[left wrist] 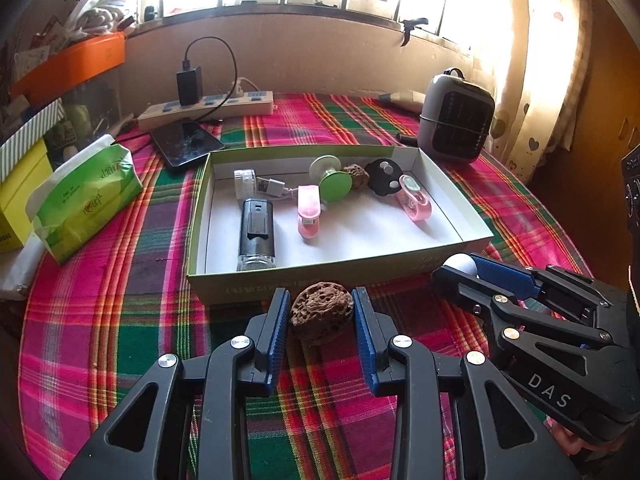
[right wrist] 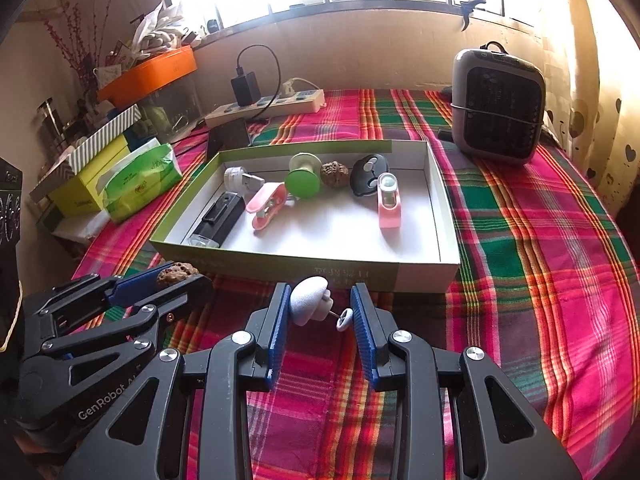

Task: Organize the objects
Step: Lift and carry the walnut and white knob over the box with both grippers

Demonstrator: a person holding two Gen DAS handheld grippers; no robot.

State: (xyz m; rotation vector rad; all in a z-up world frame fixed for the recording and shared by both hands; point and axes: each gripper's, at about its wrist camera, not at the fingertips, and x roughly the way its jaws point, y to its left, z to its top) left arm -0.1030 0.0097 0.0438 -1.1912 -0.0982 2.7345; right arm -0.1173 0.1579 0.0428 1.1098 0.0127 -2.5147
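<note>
Left wrist view: the left gripper [left wrist: 322, 316] clamps a walnut [left wrist: 322, 312] just before the box [left wrist: 460, 200] on the tabletop [left wrist: 120, 300].

Right wrist view: the right gripper [right wrist: 320, 308] pinches a white knob [right wrist: 310, 304] beside that box [right wrist: 436, 200].

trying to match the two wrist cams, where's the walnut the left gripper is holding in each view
Left wrist view: the walnut sits low at centre, between the left gripper pads, just before the box's near wall.
Right wrist view: the same walnut shows at lower left, in the left gripper seen from the side.
Shared landmark: the open box, with a second walnut inside.
</note>
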